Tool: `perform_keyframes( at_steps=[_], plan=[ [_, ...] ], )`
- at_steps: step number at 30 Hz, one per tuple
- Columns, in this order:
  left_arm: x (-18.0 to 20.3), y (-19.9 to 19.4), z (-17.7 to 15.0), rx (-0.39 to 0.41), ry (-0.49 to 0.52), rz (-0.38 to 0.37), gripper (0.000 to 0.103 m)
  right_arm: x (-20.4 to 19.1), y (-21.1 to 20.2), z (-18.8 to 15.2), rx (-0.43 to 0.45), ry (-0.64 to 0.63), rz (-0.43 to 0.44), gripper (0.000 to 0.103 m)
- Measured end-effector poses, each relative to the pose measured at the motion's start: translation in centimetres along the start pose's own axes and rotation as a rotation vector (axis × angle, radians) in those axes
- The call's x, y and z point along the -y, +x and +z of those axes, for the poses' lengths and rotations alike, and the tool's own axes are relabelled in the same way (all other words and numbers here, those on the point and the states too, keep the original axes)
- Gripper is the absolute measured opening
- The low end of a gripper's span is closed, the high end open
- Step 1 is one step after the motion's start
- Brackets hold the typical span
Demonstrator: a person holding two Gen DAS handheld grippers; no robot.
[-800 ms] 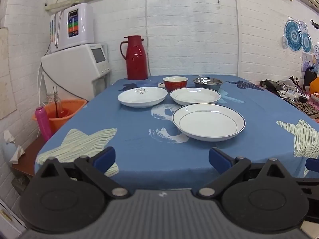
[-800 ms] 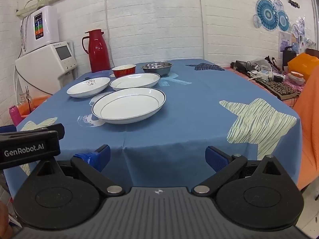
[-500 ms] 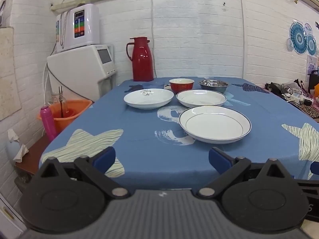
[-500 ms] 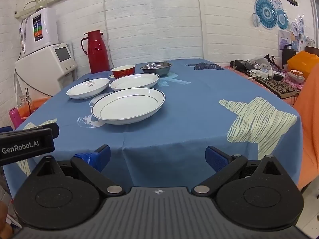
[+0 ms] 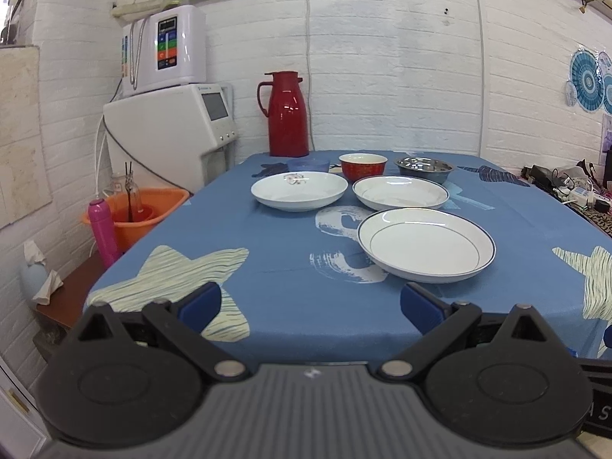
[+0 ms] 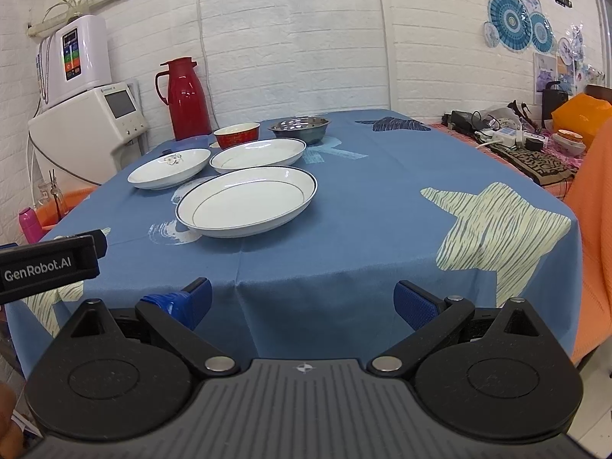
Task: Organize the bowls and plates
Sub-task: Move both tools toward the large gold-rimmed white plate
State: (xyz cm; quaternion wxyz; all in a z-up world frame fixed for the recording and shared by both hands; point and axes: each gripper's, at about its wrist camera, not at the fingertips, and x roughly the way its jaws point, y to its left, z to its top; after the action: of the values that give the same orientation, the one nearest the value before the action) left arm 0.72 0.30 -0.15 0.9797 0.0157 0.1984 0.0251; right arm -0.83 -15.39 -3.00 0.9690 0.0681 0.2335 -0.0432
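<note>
On the blue star-print tablecloth [image 5: 267, 264] [image 6: 363, 210] lie three white plates. The nearest is a large one with a dark rim [image 5: 425, 243] [image 6: 246, 201]. Behind it sit a second rimmed plate [image 5: 400, 192] [image 6: 258, 155] and a flower-marked plate [image 5: 299, 190] [image 6: 169, 168]. Further back stand a red bowl [image 5: 363, 165] [image 6: 236, 134], a steel bowl [image 5: 424, 168] [image 6: 299, 128] and a small blue bowl [image 5: 308, 164]. My left gripper [image 5: 310, 304] and right gripper [image 6: 302, 300] hang open at the table's near edge, both empty, short of the plates.
A red thermos [image 5: 287, 114] [image 6: 187, 99] stands at the table's far end. White appliances [image 5: 168, 130], an orange basin [image 5: 141, 214] and a pink bottle [image 5: 102, 229] lie left of the table. Cables and clutter [image 6: 508, 134] fill a side surface on the right.
Both views shift slightly: the dishes sit a little further right in the left wrist view. Neither gripper's fingers have moved and nothing on the table has been touched.
</note>
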Motion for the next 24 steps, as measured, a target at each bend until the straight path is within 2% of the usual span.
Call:
perform_keyframes(
  at_steps=[24],
  plan=[
    [-0.08, -0.07, -0.14, 0.007, -0.01, -0.001, 0.099, -0.3, 0.26, -0.25, -0.017, -0.005, 0.022, 0.089]
  ],
)
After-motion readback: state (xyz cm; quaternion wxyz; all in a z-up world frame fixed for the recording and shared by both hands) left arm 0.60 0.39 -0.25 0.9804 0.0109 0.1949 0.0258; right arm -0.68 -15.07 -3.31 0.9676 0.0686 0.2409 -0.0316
